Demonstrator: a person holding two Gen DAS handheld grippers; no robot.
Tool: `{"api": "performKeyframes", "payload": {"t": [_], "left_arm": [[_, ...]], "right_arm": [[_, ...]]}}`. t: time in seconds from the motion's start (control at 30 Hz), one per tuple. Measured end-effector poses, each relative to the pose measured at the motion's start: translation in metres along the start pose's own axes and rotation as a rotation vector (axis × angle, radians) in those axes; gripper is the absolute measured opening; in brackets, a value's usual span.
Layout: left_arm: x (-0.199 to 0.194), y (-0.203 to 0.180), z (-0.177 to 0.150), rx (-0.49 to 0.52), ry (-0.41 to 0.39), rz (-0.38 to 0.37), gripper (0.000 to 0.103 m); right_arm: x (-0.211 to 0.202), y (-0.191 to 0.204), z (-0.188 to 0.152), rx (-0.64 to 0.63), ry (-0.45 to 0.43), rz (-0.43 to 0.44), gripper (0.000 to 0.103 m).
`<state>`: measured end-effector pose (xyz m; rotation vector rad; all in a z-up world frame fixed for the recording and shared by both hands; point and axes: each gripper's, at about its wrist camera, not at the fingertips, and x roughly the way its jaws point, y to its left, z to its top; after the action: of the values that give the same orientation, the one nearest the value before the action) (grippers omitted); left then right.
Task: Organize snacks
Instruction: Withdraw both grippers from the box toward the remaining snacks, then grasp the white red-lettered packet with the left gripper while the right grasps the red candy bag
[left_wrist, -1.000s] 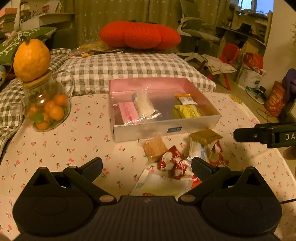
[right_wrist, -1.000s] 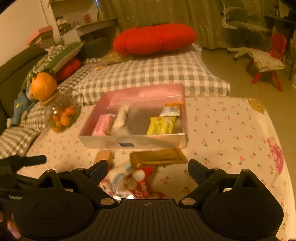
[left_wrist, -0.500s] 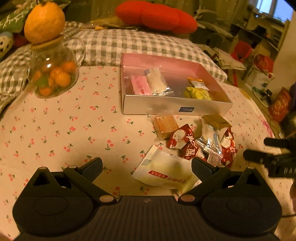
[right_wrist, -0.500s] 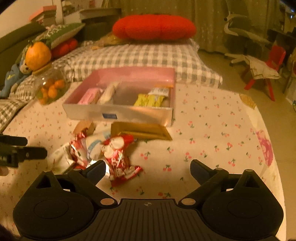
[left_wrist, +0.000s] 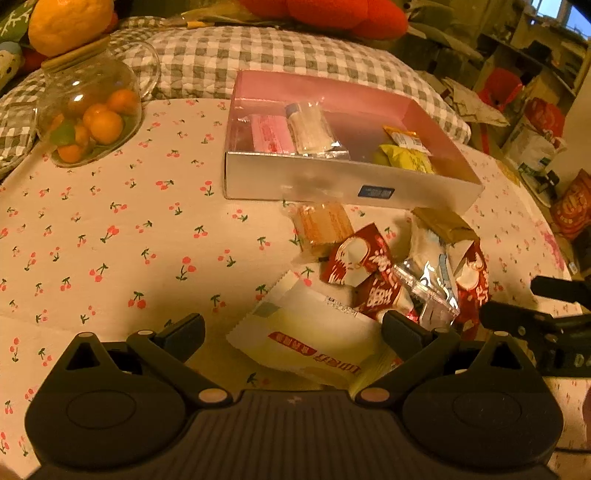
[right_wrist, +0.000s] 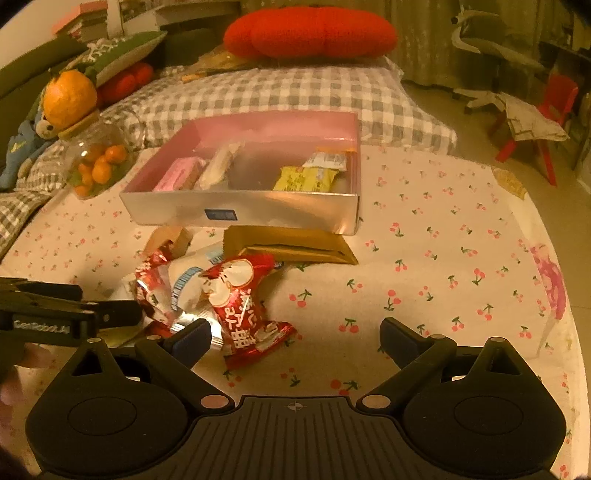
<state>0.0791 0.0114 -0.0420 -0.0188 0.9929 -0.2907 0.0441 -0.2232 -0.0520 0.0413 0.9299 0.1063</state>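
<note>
On the cherry-print cloth, just in front of the box (right_wrist: 240, 216), loose snacks (left_wrist: 373, 273) sit heaped. Left gripper (left_wrist: 291, 328) gapes wide over a pale yellow packet (left_wrist: 314, 341), empty; right gripper (right_wrist: 295, 336) likewise wide, empty, by a red packet (right_wrist: 240, 295), prob. next pick.

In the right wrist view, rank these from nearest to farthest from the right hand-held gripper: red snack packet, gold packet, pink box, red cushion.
1. Red snack packet: just ahead of the right hand-held gripper, toward its left finger.
2. Gold packet: farther ahead, lying against the box front.
3. Pink box: behind the gold packet, mid-table.
4. Red cushion: far back, on the checked bedding.
</note>
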Motion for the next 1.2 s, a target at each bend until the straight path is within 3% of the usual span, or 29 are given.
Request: {"api": "performKeyframes", "payload": {"t": [0.17, 0.4, 0.77, 0.93, 0.97, 1.07, 1.2], "left_arm": [[0.003, 0.017, -0.005, 0.032, 0.043, 0.017, 0.102], [-0.009, 0.039, -0.017, 0.098, 0.035, 0.043, 0.102], [-0.018, 0.036, -0.013, 0.038, 0.001, -0.011, 0.100], [-0.009, 0.028, -0.010, 0.005, -0.012, 0.008, 0.092], [-0.008, 0.027, -0.010, 0.010, -0.024, 0.018, 0.084], [-0.008, 0.027, -0.009, 0.031, -0.050, 0.043, 0.067], [-0.009, 0.033, -0.008, 0.036, -0.068, 0.052, 0.055]], "right_arm": [[0.012, 0.001, -0.001, -0.013, 0.021, -0.009, 0.099], [0.022, 0.006, 0.001, -0.037, 0.027, -0.009, 0.099], [0.030, 0.015, 0.005, -0.060, 0.004, -0.025, 0.099], [0.028, 0.014, 0.004, -0.074, -0.014, -0.052, 0.097], [0.027, 0.013, 0.003, -0.076, -0.020, -0.052, 0.096], [0.025, 0.009, 0.004, -0.079, -0.029, -0.026, 0.083], [0.025, 0.003, 0.004, -0.050, -0.009, 0.020, 0.052]]}}
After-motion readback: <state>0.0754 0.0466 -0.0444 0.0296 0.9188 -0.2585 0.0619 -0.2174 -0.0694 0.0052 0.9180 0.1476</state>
